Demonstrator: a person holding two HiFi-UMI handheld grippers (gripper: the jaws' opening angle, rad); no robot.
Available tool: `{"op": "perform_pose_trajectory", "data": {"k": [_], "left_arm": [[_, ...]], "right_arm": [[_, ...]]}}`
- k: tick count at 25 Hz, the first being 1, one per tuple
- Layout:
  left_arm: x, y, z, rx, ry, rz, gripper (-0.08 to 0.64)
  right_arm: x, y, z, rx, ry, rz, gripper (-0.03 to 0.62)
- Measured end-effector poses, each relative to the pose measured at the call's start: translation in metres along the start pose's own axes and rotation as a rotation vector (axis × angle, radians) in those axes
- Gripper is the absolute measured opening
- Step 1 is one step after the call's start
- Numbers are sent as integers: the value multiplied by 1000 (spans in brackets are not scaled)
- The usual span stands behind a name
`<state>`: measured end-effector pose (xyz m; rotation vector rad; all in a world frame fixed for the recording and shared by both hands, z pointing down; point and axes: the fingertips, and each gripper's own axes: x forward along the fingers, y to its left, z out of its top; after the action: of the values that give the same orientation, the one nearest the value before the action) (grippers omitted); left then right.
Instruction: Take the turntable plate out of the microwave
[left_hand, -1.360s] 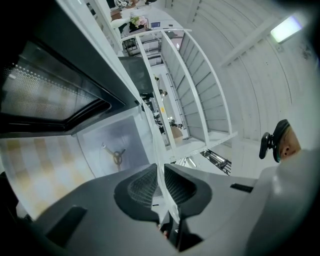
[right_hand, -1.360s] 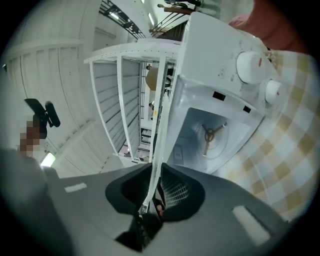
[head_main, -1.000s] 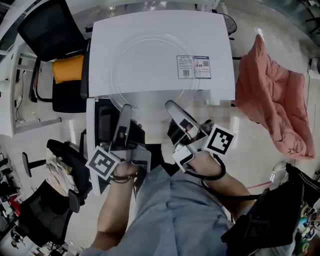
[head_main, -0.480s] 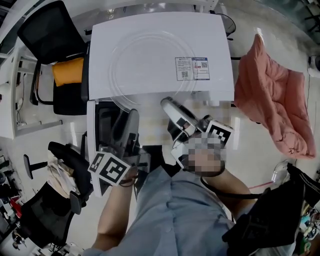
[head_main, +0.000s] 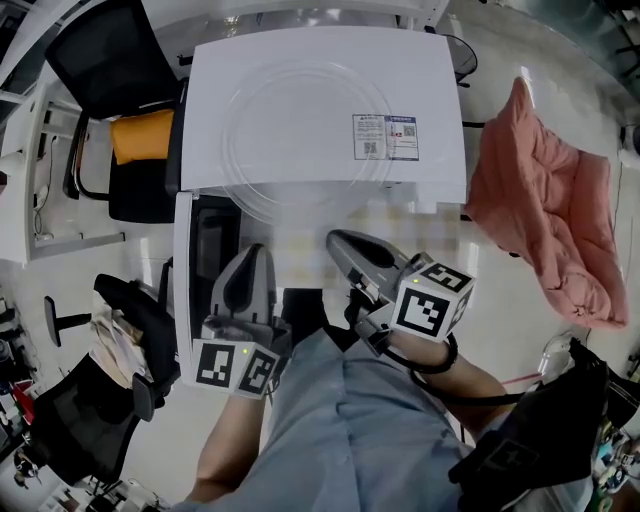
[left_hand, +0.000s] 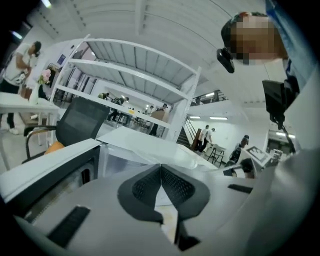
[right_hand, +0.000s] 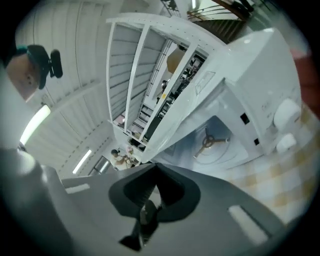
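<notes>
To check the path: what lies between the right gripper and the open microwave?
Only bare checked tabletop: nothing stands on it. The right gripper view shows this stretch from the right gripper, fingers shut, to the microwave.

The microwave (head_main: 300, 70) was white, the cloth (head_main: 540, 200) beside it salmon pink, a chair's cushion (head_main: 140, 135) orange, the tabletop (head_main: 400, 225) pale yellow checked.

The clear glass turntable plate (head_main: 300, 135) lies flat atop the white microwave (head_main: 435, 70), upper centre of the head view, its near rim overhanging the front edge. The microwave's door (head_main: 208, 250) stands open at left.
</notes>
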<state>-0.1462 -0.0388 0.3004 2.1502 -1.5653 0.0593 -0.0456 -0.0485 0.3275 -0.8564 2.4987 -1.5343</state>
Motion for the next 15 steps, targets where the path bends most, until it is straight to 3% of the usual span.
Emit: {"op": "perform_pose_trajectory", "data": {"k": [3, 5, 9, 15], "left_arm": [[9, -17, -5, 81, 69, -26, 8], [21, -29, -7, 87, 111, -60, 8], [40, -43, -5, 52, 139, -112, 7], [56, -42, 4, 67, 165, -126, 8]], "right_arm": [[-1, -1, -1, -131, 99, -102, 0], [3, -1, 1, -174, 145, -139, 0], [8, -1, 7, -182, 184, -166, 0], [13, 1, 11, -170, 210, -162, 2]]}}
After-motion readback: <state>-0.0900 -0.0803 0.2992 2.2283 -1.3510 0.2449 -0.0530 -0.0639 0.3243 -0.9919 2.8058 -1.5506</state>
